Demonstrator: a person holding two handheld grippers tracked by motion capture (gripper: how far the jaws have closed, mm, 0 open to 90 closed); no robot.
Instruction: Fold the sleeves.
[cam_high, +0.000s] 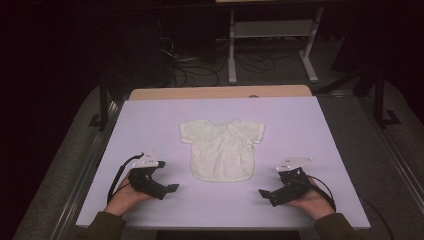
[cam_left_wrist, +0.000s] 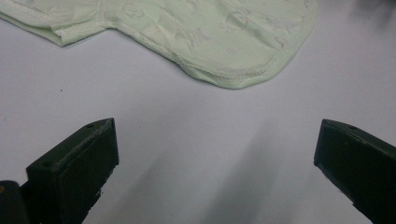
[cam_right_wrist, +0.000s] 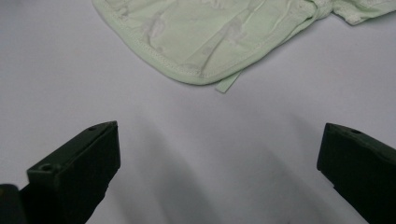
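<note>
Our left gripper (cam_high: 167, 189) rests on the table (cam_high: 310, 120), jaws wide and empty, short of the shirt (cam_high: 222, 149). The shirt lies flat mid-table: pale green, thin, soft, printed, stitched round hem. We judge it light and limp; pinch hem corners or shoulders. Our right gripper (cam_high: 265, 194) likewise gapes empty.

A pale green garment (cam_right_wrist: 210, 37) lies flat on the white desk (cam_right_wrist: 196, 149), its rounded hem ahead of the right gripper (cam_right_wrist: 219, 154), whose fingers (cam_right_wrist: 79, 172) stand wide apart and empty.
</note>
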